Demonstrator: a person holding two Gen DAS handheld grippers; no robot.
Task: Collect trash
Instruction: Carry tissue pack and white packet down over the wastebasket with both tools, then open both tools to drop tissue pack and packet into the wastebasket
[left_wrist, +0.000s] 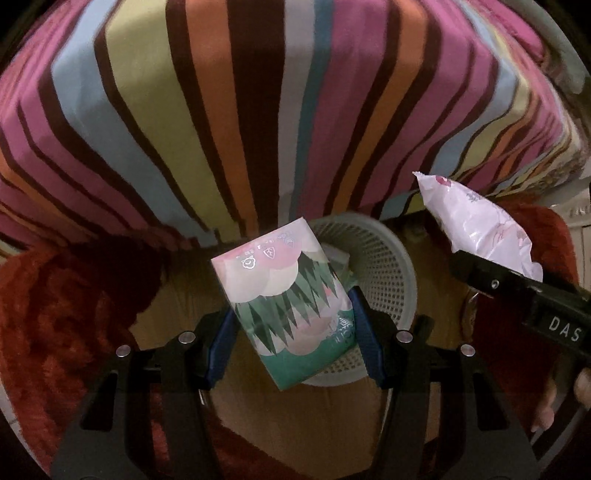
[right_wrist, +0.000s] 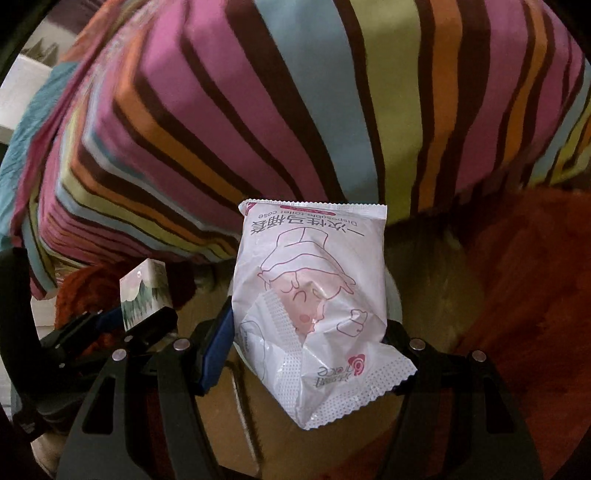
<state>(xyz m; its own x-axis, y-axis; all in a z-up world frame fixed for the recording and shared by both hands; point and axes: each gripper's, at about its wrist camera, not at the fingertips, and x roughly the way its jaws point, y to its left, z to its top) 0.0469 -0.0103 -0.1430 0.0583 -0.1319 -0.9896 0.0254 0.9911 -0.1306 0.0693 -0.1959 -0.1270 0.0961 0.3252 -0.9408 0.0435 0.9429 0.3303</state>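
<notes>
My left gripper (left_wrist: 291, 332) is shut on a green and pink tissue pack (left_wrist: 284, 295), its blue pads pressing both sides. The pack hangs right above a pale round mesh waste basket (left_wrist: 384, 266) on the floor. My right gripper (right_wrist: 306, 350) is shut on a white and pink plastic packet (right_wrist: 310, 288) with a cartoon print. In the left wrist view that packet (left_wrist: 480, 229) and the right gripper (left_wrist: 491, 273) come in from the right, beside the basket. The right wrist view shows the tissue pack (right_wrist: 146, 291) at the left in the left gripper (right_wrist: 144, 314).
A bed with a striped sheet (left_wrist: 258, 110) fills the upper half of both views, its edge just behind the basket. A red fluffy rug (left_wrist: 55, 314) lies left and right on the tan floor (left_wrist: 295, 417). A person's fingers (left_wrist: 546, 402) show at the right.
</notes>
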